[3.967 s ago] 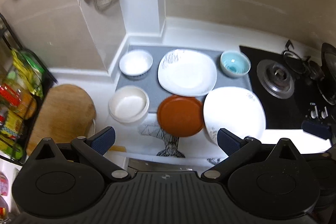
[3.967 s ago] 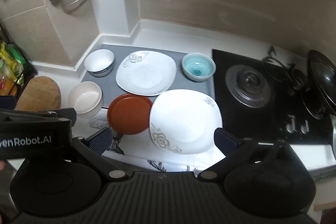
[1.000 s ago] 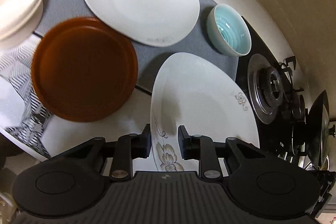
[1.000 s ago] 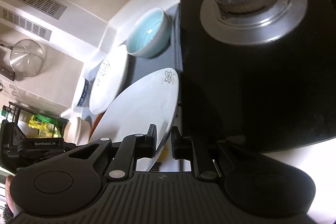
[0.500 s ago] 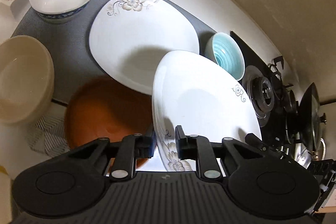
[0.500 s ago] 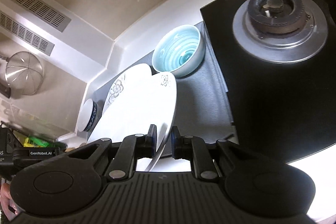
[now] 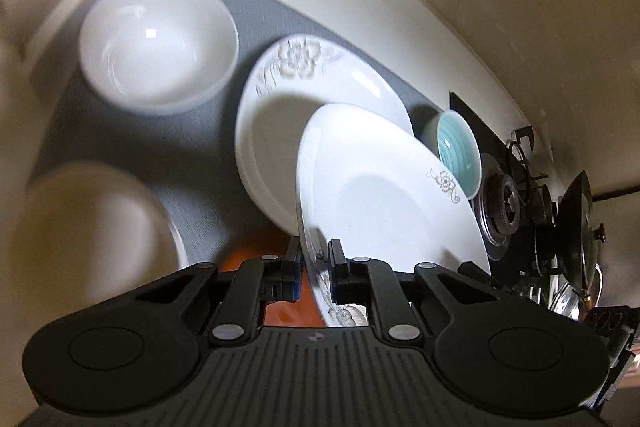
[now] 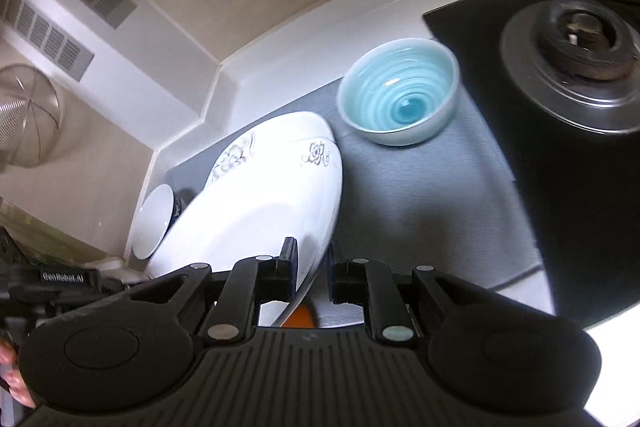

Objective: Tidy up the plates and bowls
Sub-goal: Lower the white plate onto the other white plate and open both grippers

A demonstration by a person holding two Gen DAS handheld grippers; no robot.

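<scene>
I grip one white floral plate [image 7: 384,195] at two rim points: my left gripper [image 7: 314,269] and my right gripper [image 8: 312,269] are each clamped narrowly on its edge, holding it tilted above the second floral plate [image 7: 276,131], which lies on the grey mat [image 7: 120,143]. I judge stacking barely begun: this plate is not yet set down. The orange plate [image 7: 248,255], white bowl [image 7: 156,43], cream bowl [image 7: 88,231] and blue bowl [image 8: 400,99] stand unsorted. Legible writing: "GenRobot.AI" on the black bar [image 8: 62,277] at the lower left of the right wrist view.
</scene>
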